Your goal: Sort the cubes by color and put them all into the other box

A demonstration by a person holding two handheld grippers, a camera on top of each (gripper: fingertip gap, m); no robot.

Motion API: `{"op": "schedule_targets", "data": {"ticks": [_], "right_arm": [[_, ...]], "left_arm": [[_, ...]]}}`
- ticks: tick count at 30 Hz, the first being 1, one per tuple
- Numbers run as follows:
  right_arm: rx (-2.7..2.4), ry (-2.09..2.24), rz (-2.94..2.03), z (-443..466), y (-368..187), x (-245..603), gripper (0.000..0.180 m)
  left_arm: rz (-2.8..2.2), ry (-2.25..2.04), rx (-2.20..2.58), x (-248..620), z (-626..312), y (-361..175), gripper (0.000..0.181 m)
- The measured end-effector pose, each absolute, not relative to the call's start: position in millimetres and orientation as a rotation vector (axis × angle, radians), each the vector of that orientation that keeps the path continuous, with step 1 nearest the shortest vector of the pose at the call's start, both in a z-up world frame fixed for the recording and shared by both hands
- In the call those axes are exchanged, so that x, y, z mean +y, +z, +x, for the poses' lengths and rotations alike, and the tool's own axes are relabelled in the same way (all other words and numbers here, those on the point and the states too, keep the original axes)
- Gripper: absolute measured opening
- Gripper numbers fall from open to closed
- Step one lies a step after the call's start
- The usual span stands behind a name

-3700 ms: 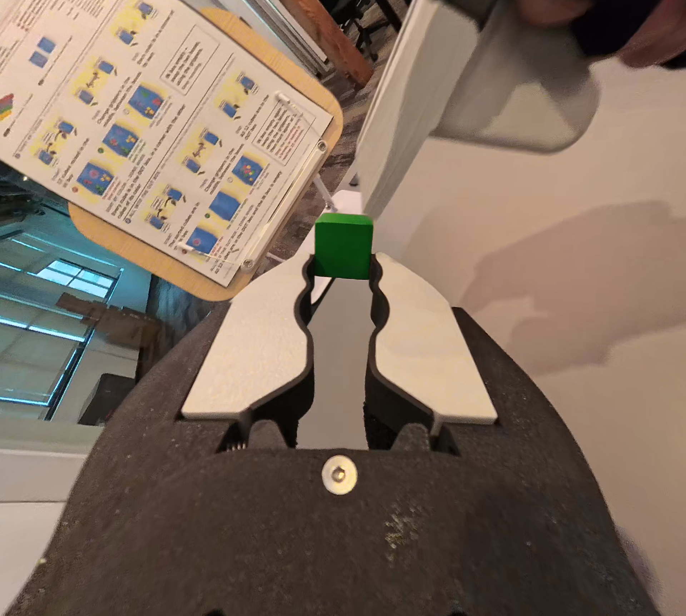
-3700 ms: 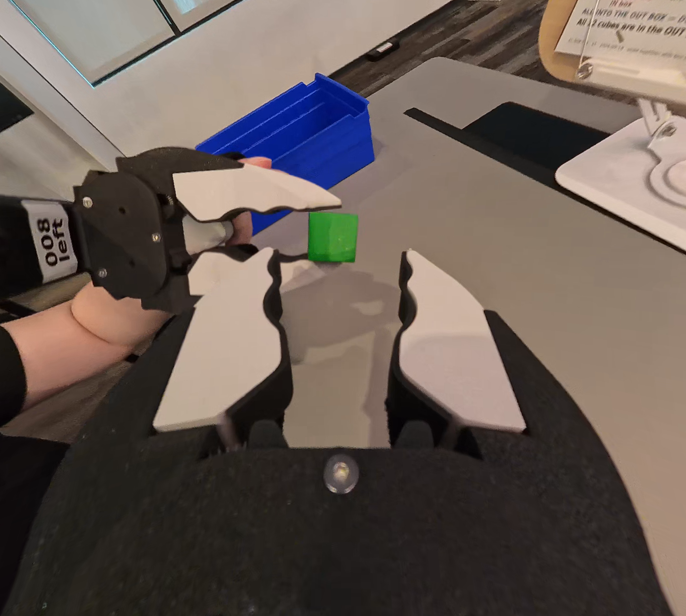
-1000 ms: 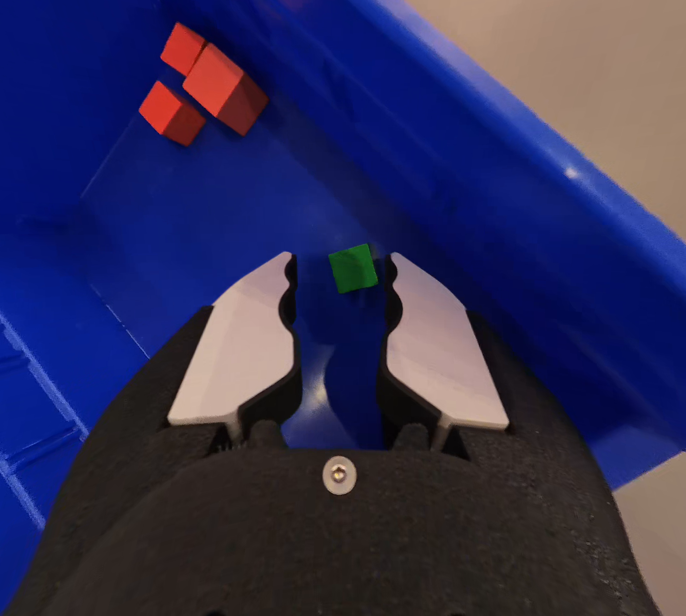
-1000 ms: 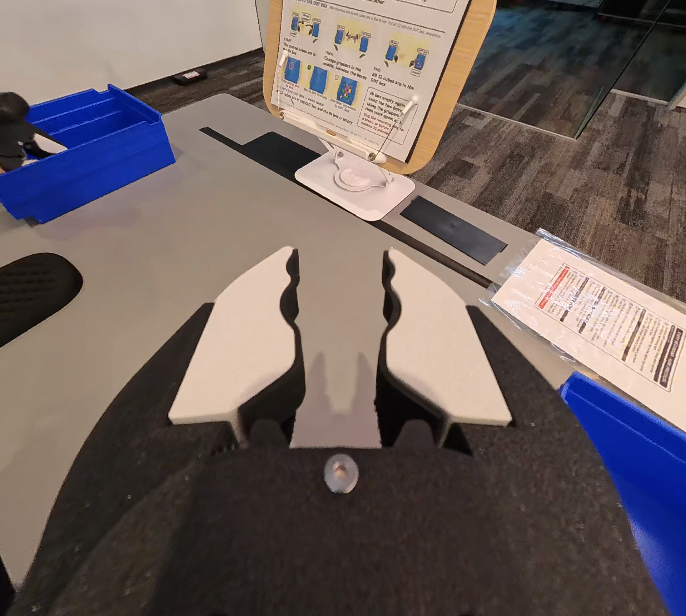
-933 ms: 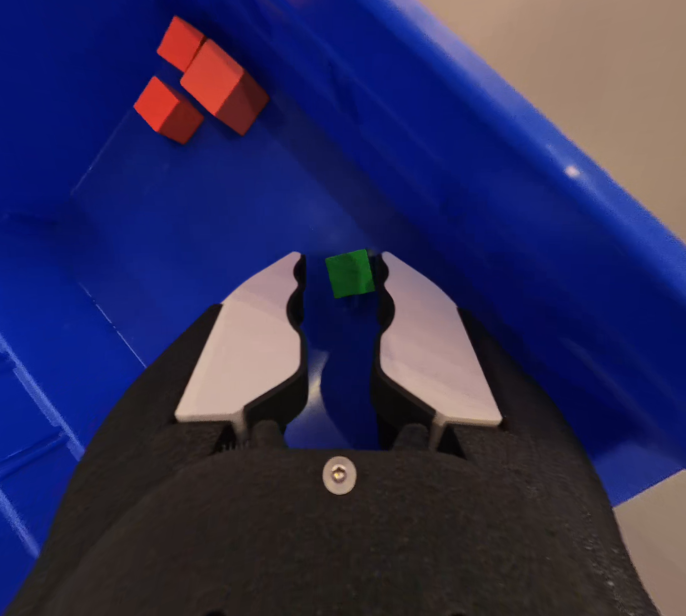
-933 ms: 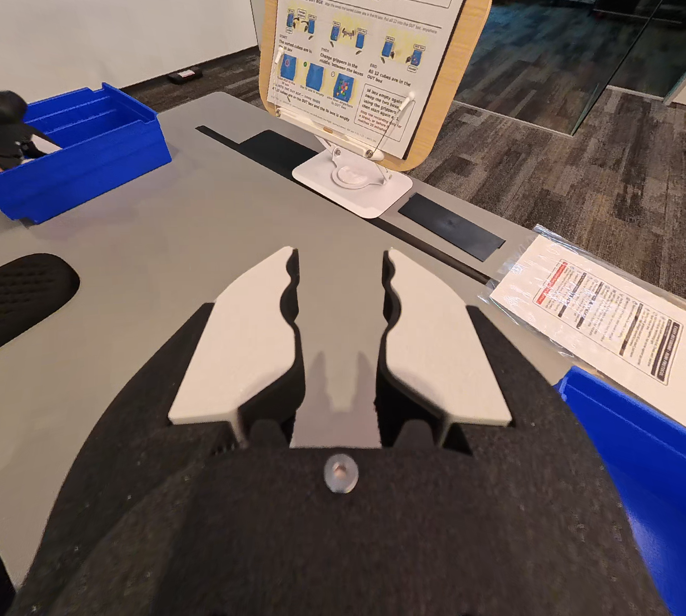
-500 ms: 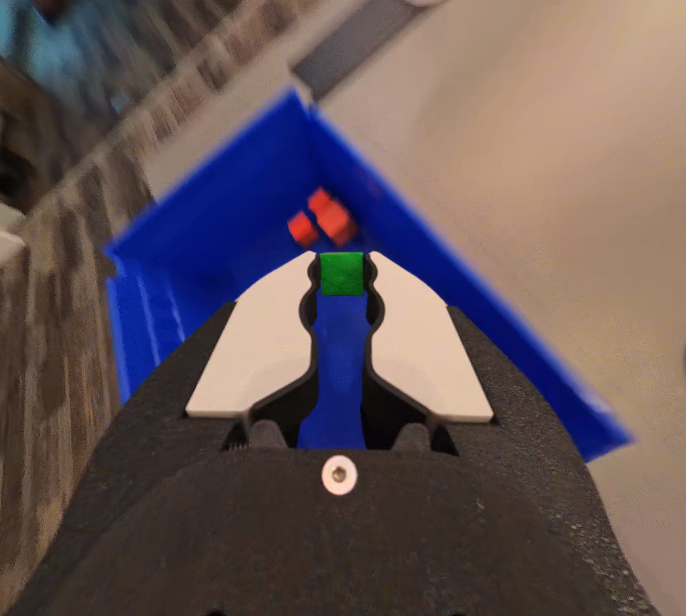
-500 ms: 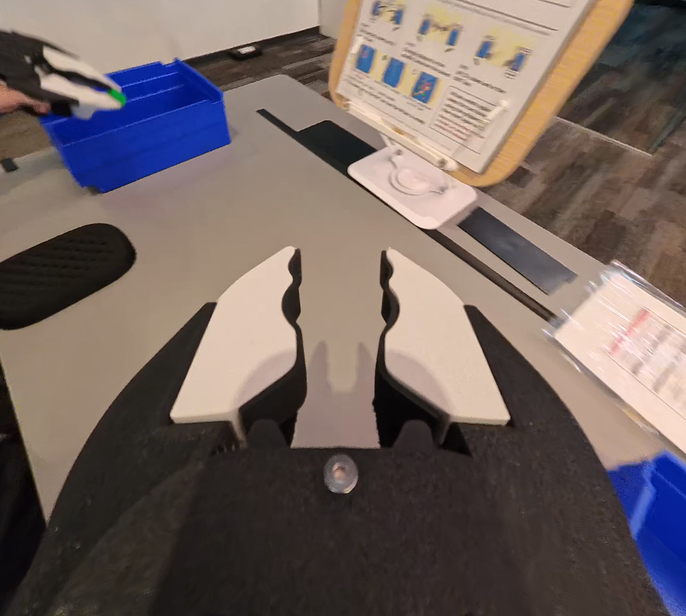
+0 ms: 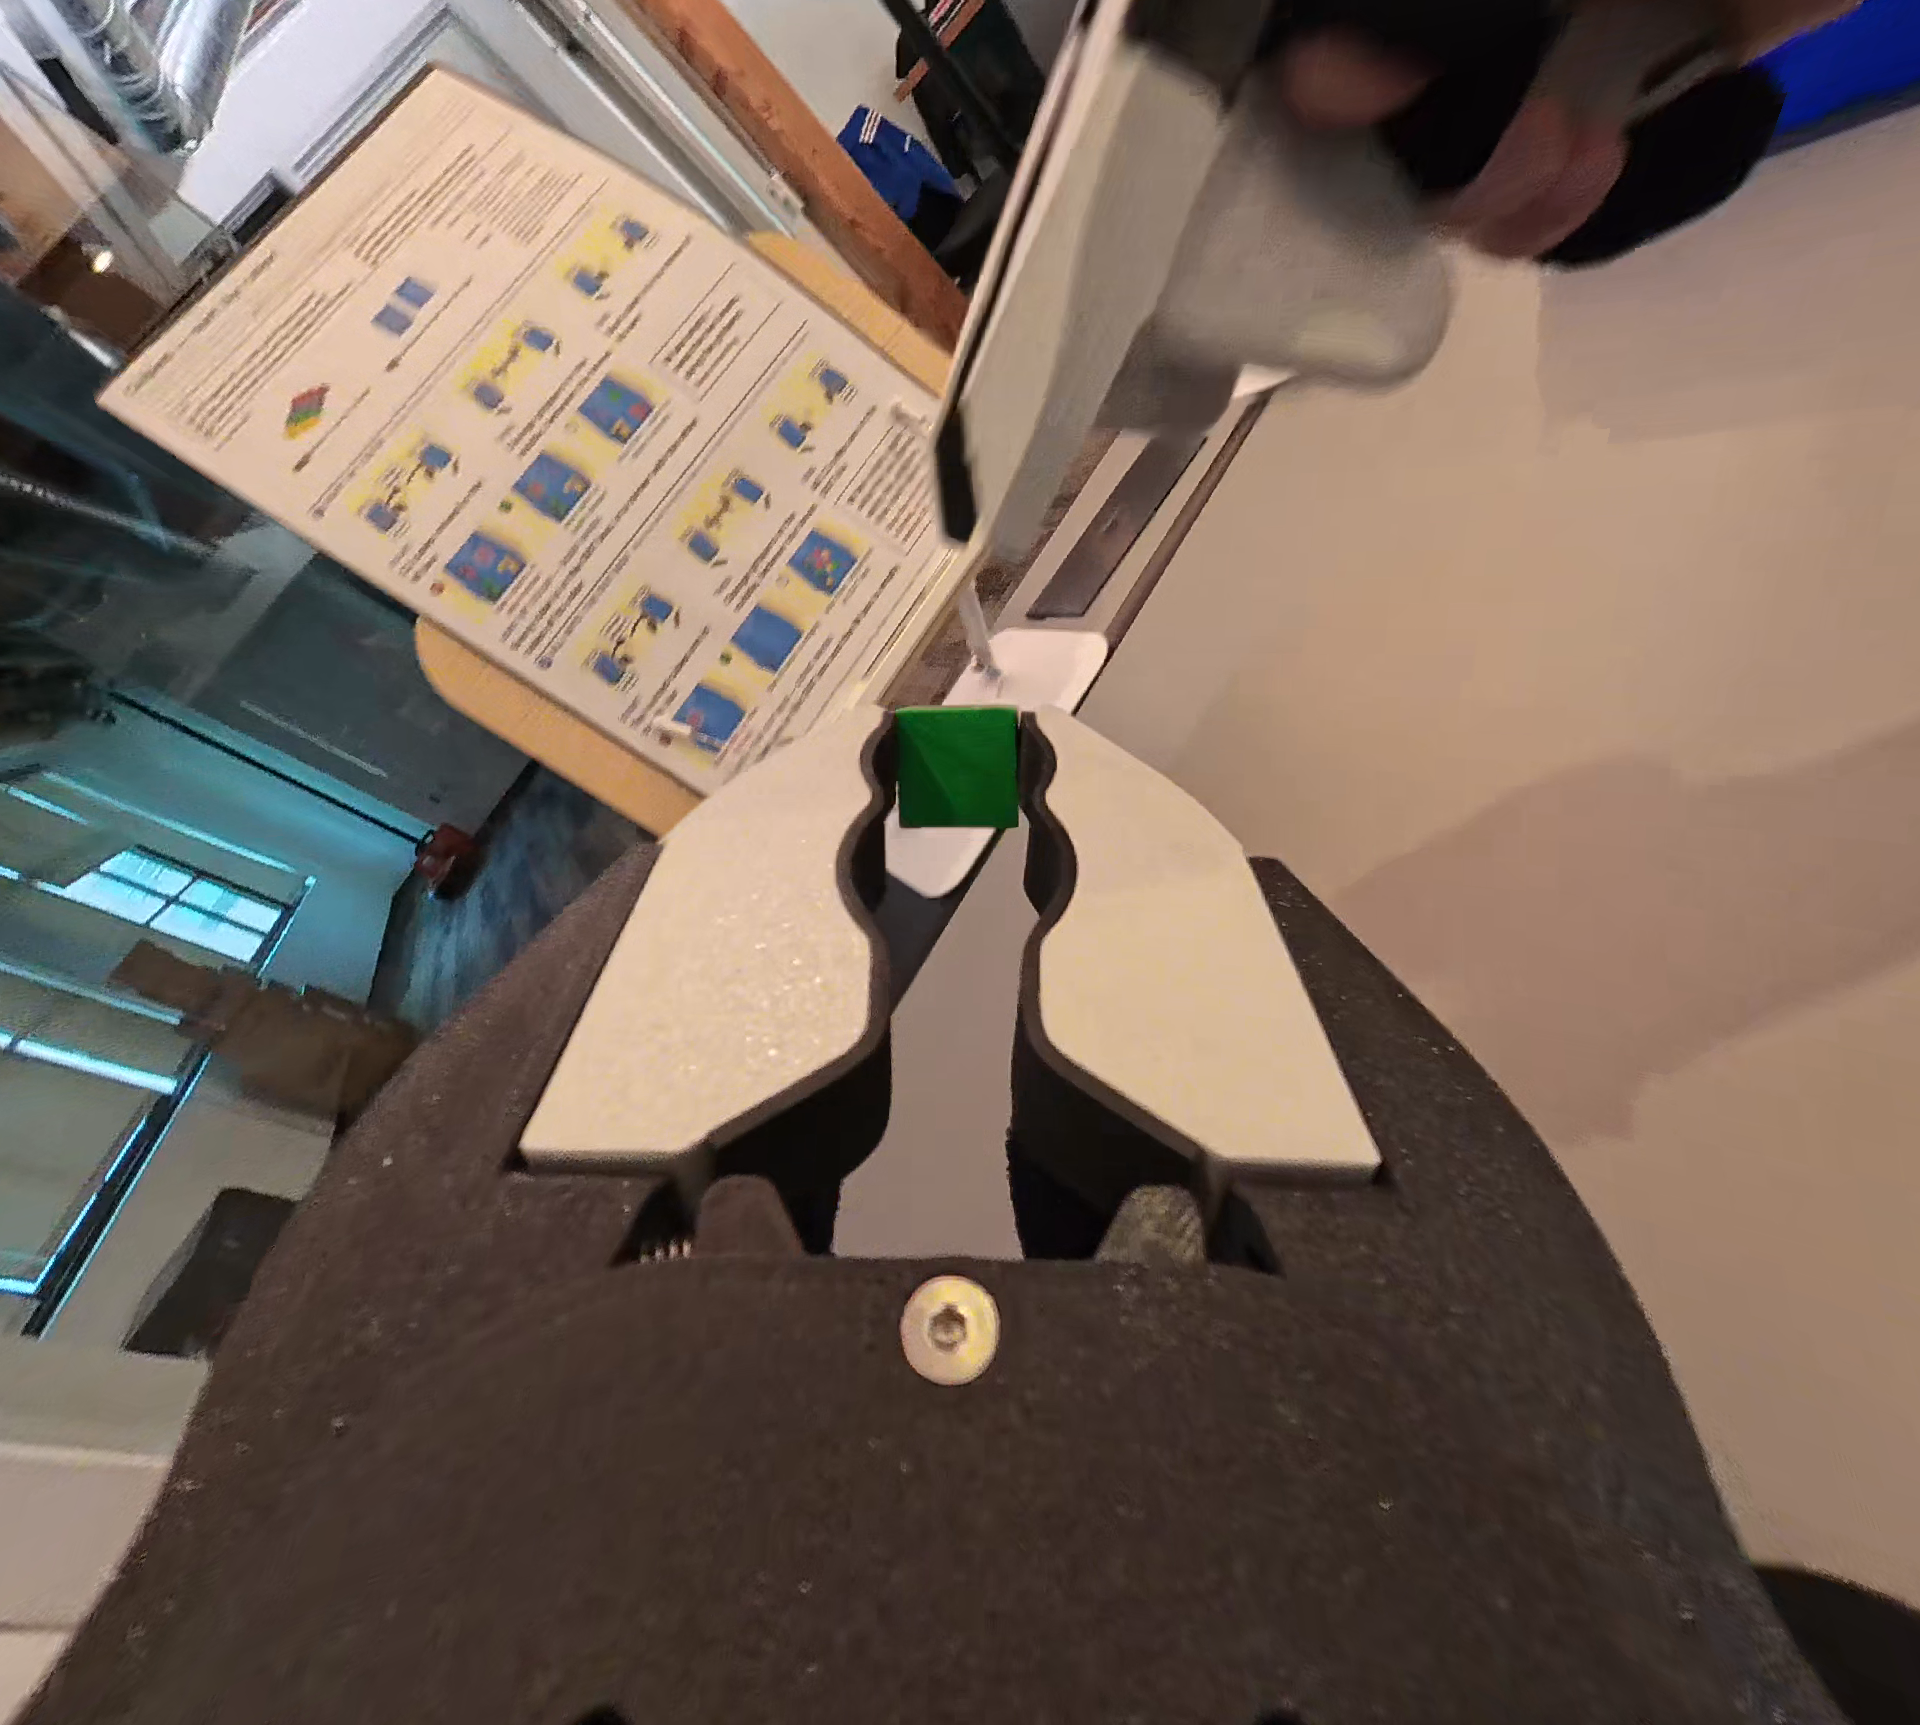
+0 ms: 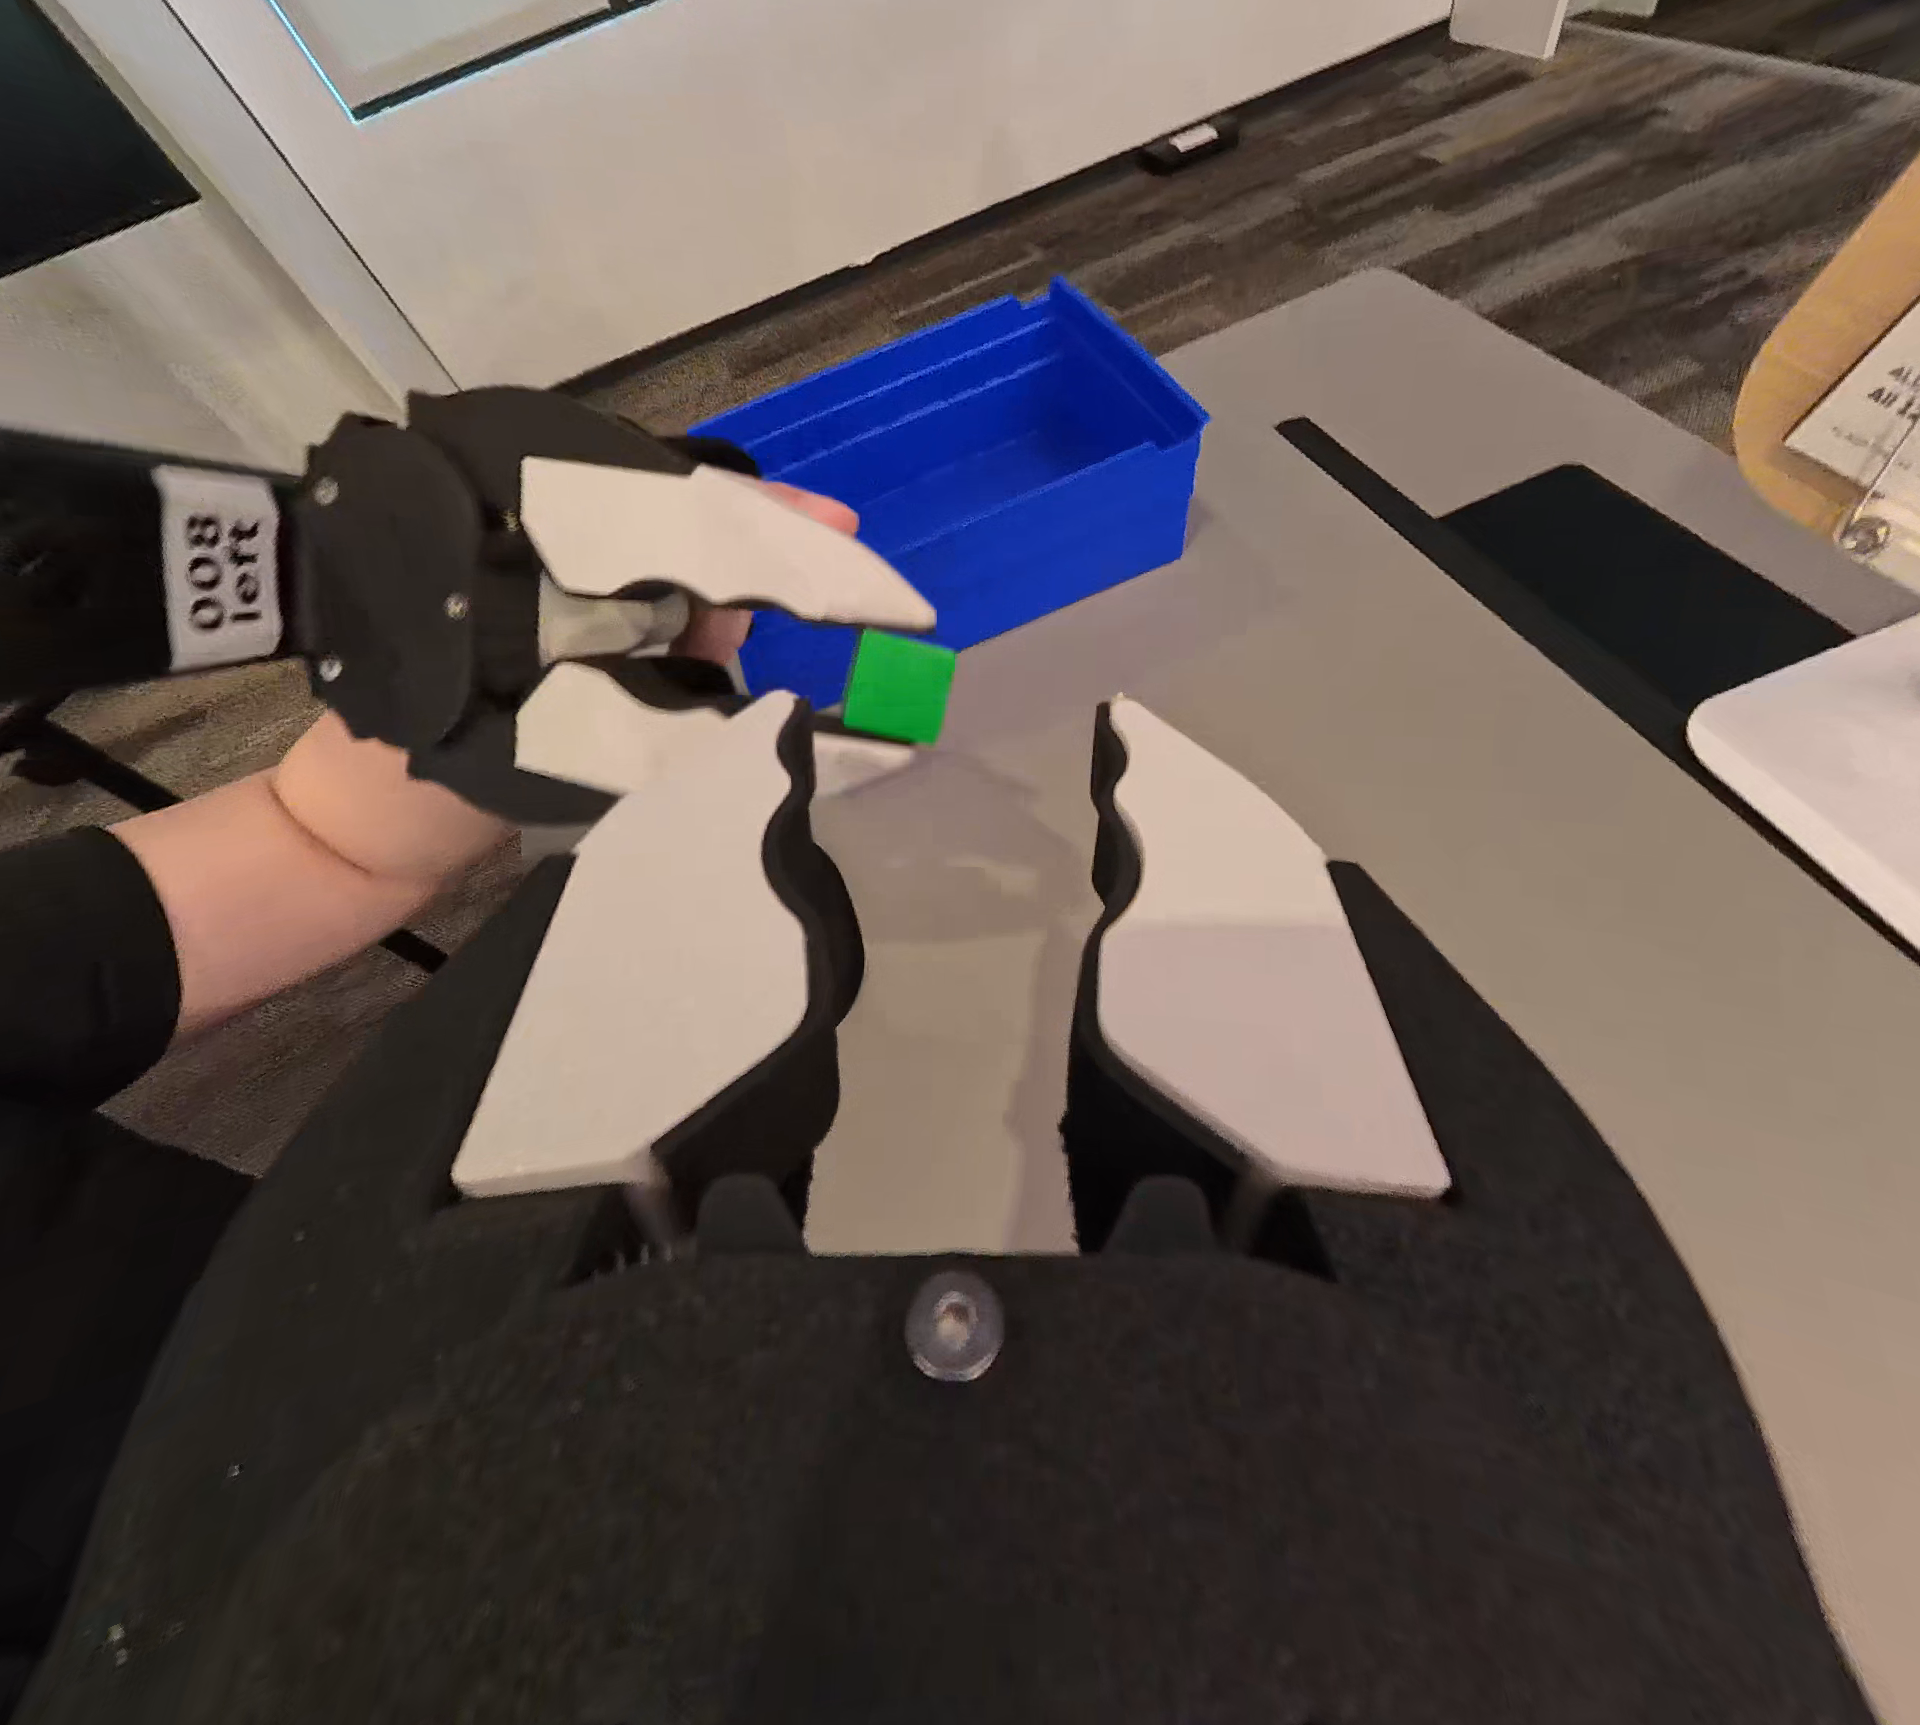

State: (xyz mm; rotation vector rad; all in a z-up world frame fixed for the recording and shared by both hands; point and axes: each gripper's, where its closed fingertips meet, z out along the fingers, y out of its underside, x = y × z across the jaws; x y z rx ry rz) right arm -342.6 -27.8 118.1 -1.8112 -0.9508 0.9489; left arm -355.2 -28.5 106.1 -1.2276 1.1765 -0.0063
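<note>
Even, soft indoor light fills both views. Soft grey shadows fall on the counter beneath the jaws. In the left wrist view the right gripper above the green cube is smeared by motion, and the instruction board is slightly soft. Wide-angle bending curves the edges.

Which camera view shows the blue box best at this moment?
The right wrist view: the blue box stands whole on the grey table, behind the green cube held by the left gripper. The left wrist view shows only a blue patch at its upper right edge, perhaps a box.
</note>
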Motion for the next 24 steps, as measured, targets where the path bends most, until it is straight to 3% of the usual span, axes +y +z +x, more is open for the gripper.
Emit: {"op": "schedule_targets", "data": {"ticks": [5, 7, 11, 16, 20, 24], "right_arm": [[-0.928, 0.962, -1.909, -334, 103, -23, 0.047], [-0.987, 1.056, -1.909, -334, 102, -34, 0.022], [-0.997, 1.065, -1.913, -321, 101, -36, 0.021], [-0.950, 1.017, -1.889, -271, 103, -37, 0.021], [-0.723, 0.645, -1.988, -118, 95, -21, 0.021], [-0.369, 0.255, -2.373, 104, 28, -29, 0.021]], "left_arm": [[-1.194, -0.006, 1.235, -33, -323, 107, 0.022], [-1.197, 0.005, 1.252, -32, -316, 104, 0.022], [-1.189, -0.009, 1.236, -35, -303, 102, 0.022], [-1.268, -0.036, 1.222, -40, -304, 86, 0.045], [-1.348, -0.086, 1.212, -61, -330, 55, 0.043], [-1.441, -0.044, 1.184, -73, -366, 23, 0.039]]}}
